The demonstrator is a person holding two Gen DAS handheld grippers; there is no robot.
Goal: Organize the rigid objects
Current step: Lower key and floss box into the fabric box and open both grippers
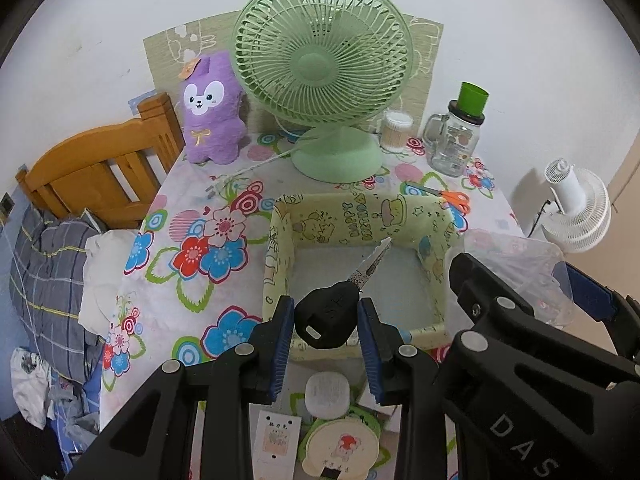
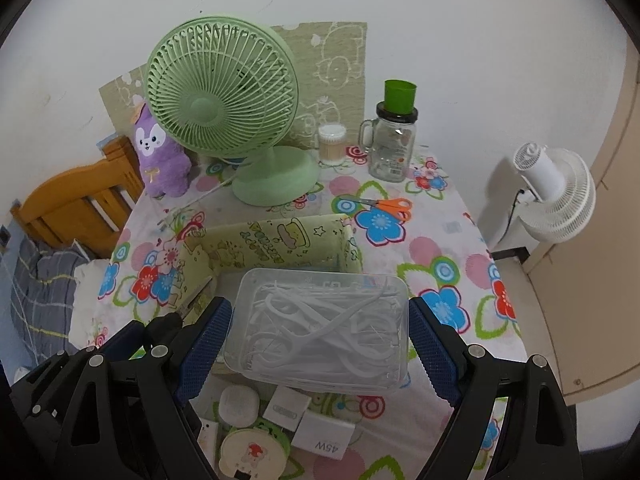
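My left gripper [image 1: 326, 314] is shut on the black head of a key [image 1: 328, 322]. The key's metal blade [image 1: 374, 260] points forward over the open yellow-green cartoon-print box [image 1: 280, 248]. My right gripper [image 2: 320, 308] grips a clear plastic box of white floss picks [image 2: 320, 332] between its blue pads [image 2: 430, 344], held above the near edge of the yellow-green box [image 2: 280, 236]. In the left wrist view the right gripper [image 1: 520, 280] and its clear box [image 1: 516, 256] sit just right of the yellow-green box. The left gripper [image 2: 152, 328] shows at the lower left of the right wrist view.
Behind the box stand a green desk fan [image 1: 324, 76], a purple plush toy [image 1: 212, 112], a cotton swab tub [image 1: 396, 128] and a glass mug jar topped by a green cup [image 1: 456, 140]. Orange scissors [image 1: 448, 196] lie nearby. A white case [image 2: 239, 404], white chargers [image 2: 326, 436] and a round card [image 2: 252, 456] lie at the near edge.
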